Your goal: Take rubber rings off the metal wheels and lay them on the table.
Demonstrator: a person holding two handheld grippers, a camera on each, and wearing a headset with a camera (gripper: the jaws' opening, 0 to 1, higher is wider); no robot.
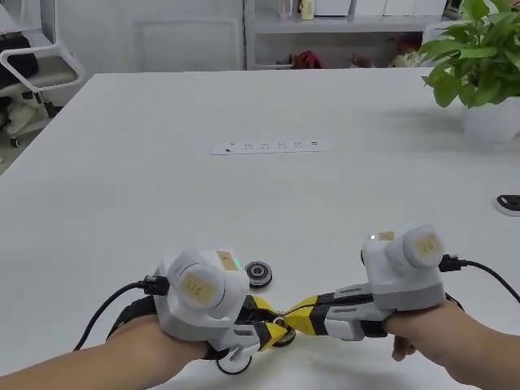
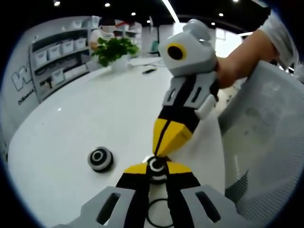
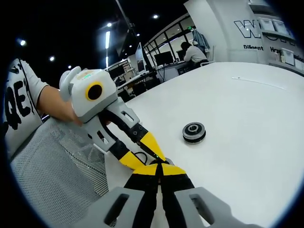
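Near the table's front edge my left gripper (image 1: pixel 270 331) is shut on a small metal wheel (image 2: pixel 156 167), held between its yellow-black jaws (image 2: pixel 156 171). My right gripper (image 2: pixel 157 153) comes in from the opposite side with its tips shut at the wheel's rim, apparently pinching its rubber ring; in the right gripper view its jaws (image 3: pixel 161 166) stand pressed together. A second metal wheel (image 1: pixel 258 274) with its black ring on sits flat on the table just beyond (image 2: pixel 100 159) (image 3: pixel 194 131). A loose black rubber ring (image 2: pixel 159 214) lies on the table under the left gripper.
A white power strip (image 1: pixel 270 147) lies mid-table. A potted plant (image 1: pixel 479 57) stands at the far right, with a small dark object (image 1: pixel 509 203) at the right edge. A mesh chair (image 2: pixel 266 142) is close behind the grippers.
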